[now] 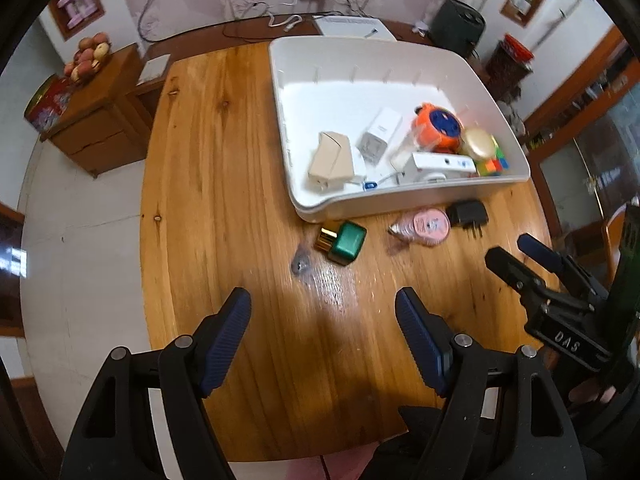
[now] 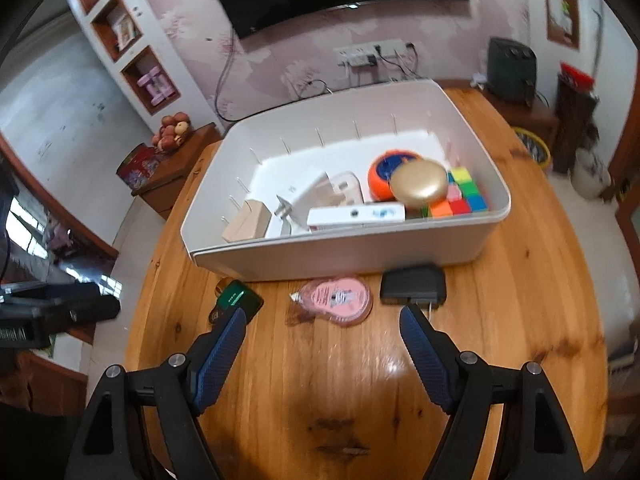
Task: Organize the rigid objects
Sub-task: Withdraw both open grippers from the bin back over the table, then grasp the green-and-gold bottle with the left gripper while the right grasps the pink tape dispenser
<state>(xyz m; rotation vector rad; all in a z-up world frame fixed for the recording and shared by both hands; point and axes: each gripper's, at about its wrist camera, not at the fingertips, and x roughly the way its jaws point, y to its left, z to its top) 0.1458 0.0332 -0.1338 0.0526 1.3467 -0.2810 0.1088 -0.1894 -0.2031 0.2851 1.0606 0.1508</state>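
Most of the sorting looks done: the white bin [image 2: 460, 240] on the wooden bench [image 2: 520, 320] already holds boxes, a puzzle cube and an orange toy. Three things remain outside, just before its near wall: a green bottle [image 2: 239, 296], a pink disc [image 2: 338, 300] and a black charger [image 2: 414, 283]. Both the left hand-held gripper [image 1: 323, 312] and the right hand-held gripper [image 2: 322, 330] hang empty, jaws apart. Next, the right one likely needs to descend around the pink disc.

The table [image 2: 520, 320] is varnished wood, glossy with visible grain and knots; the bin [image 2: 340, 252] at its far edge looks smooth matt white plastic; the round lid [image 2: 418, 184] inside shines like gold metal; the bottle [image 1: 346, 242] is glossy green; the finger pads [image 1: 226, 340] look ribbed blue rubber.
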